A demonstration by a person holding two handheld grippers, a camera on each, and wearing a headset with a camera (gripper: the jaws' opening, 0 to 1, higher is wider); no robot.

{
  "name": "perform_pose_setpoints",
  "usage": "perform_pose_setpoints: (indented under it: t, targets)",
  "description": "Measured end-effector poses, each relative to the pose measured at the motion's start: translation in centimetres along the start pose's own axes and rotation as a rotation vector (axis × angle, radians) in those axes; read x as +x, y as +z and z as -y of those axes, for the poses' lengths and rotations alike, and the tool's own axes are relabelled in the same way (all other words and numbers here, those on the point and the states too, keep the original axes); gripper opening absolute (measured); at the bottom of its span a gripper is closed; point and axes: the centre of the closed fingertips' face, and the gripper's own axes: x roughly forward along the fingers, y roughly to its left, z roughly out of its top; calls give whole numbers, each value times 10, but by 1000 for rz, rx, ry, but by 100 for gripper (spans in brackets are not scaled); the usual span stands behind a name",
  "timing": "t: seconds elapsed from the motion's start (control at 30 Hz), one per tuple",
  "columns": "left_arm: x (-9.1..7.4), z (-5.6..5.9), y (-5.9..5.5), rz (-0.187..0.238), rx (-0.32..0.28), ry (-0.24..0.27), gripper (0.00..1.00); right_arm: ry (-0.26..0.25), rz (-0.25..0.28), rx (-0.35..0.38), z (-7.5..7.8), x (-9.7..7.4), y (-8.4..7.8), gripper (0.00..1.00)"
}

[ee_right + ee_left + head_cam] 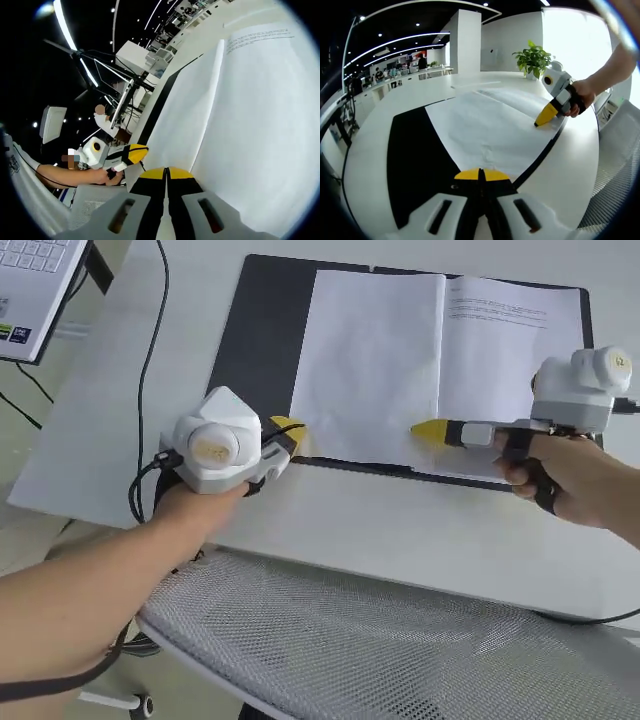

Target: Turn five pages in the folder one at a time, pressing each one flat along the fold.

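White table (400, 530) below all, with mesh chair (400, 650) nearest at 6 o'clock. At 9 o'clock, left gripper (285, 435), jaws pressed together at the near left corner of the pages (370, 360). At 3 o'clock, right gripper (430, 431), jaws likewise closed, tip at the fold (442, 360). Open black folder (260, 330) flat on the table, from centre to 12 o'clock. Farthest, laptop (30, 290) at 11 o'clock.
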Motion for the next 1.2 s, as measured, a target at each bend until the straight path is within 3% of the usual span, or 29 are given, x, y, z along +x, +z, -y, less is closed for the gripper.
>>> perform_pose_setpoints:
  t: [0.5, 0.67, 0.87, 0.9, 1.03, 1.07, 1.1, 1.2]
  targets:
    - [0, 0, 1, -5, 2, -1, 0, 34, -55, 37, -20, -13, -44, 0]
    - [1, -1, 0, -9, -4, -5, 0, 62, -7, 35, -37, -23, -42, 0]
    - [1, -1, 0, -14, -11, -8, 0, 67, 97, 4, -59, -42, -27, 0]
    - [1, -1, 0, -15, -9, -9, 0, 62, 140, -10, -63, -47, -21, 0]
    - [1, -1, 0, -20, -13, -9, 0, 23, 220, -30, -68, -66, -10, 0]
    - [1, -1, 0, -21, -13, -10, 0, -6, 254, -49, -66, -74, -6, 0]
    - [1, -1, 0, -22, -15, -10, 0, -3, 253, -51, -68, -78, -7, 0]
    - [1, 0, 0, -31, -29, -9, 0, -46, 313, -55, -63, -98, -3, 0]
